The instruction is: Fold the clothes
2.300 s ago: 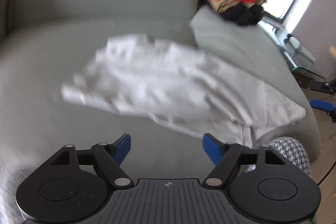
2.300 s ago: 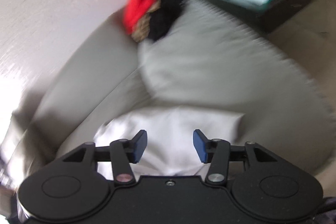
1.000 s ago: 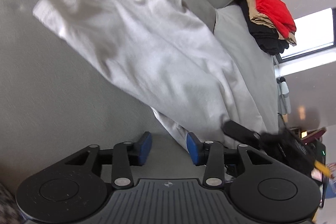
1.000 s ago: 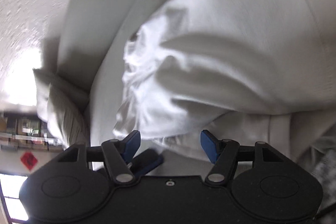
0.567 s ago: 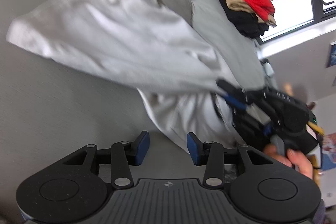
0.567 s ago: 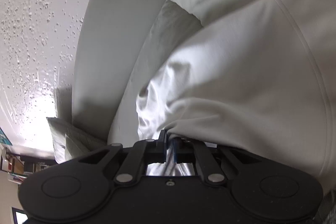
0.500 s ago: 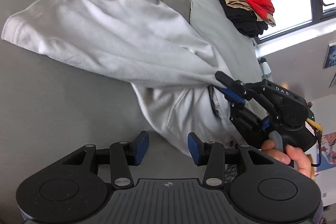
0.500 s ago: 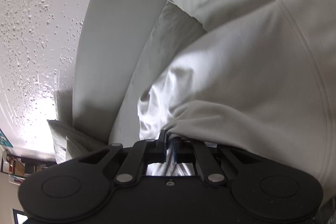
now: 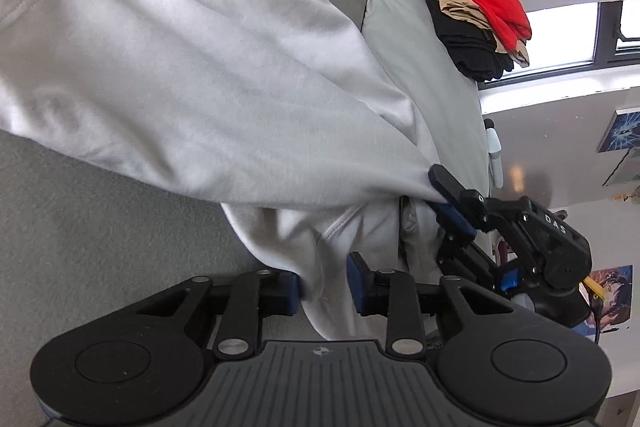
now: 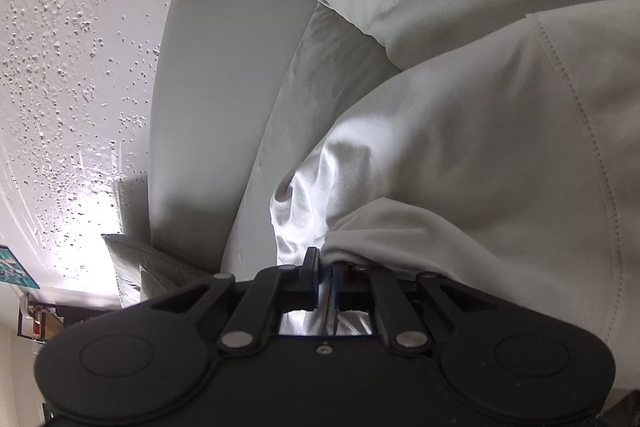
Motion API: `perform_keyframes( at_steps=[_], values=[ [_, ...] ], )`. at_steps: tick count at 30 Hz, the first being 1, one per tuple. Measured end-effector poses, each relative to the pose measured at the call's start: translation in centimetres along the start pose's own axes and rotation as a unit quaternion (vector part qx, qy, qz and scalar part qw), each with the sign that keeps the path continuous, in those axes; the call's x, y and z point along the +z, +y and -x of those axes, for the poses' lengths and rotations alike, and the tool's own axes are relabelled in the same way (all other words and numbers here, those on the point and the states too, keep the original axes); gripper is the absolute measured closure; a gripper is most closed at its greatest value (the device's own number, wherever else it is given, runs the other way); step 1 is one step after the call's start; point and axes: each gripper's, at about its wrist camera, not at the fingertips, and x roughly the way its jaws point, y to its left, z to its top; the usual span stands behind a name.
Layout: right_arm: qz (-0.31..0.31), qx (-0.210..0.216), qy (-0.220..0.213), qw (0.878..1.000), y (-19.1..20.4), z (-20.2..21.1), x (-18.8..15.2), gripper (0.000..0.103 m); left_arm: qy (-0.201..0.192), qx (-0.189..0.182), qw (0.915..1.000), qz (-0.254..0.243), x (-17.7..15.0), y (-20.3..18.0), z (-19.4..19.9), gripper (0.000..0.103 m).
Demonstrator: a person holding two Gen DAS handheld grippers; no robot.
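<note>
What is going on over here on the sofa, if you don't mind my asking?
A person is folding laundry with a handheld gripper in each hand. The right gripper is clamped on a bunched edge of the white garment, which drapes across the grey sofa. The left gripper is closing around a hanging fold of the same garment, with cloth between its fingers. A stack of folded clothes, red on top, sits on a cushion behind.
</note>
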Motion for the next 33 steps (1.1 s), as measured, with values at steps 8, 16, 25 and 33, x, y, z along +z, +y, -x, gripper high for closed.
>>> perform_keyframes(
  at_steps=[8, 16, 25, 33],
  values=[
    [0.069, -0.037, 0.005, 0.997, 2.3, 6.3, -1.4, 0.054, -0.053, 0.118, 0.9899, -0.058, -2.0, -3.7, 2.7, 0.099],
    [0.154, -0.099, -0.06, 0.981, 3.9, 14.4, -3.9, 0.039, -0.171, 0.186, 0.9656, -0.063, -3.4, -2.5, 13.7, 0.103],
    [0.227, -0.132, -0.027, 0.965, 4.3, 10.9, -7.5, 0.039, -0.118, 0.127, 0.9822, -0.072, -4.4, 0.1, 12.9, 0.067],
    [0.225, -0.124, -0.034, 0.966, 3.0, 13.2, -7.2, 0.039, -0.052, 0.069, 0.9942, -0.064, -2.4, 0.3, 5.8, 0.067]
  ],
)
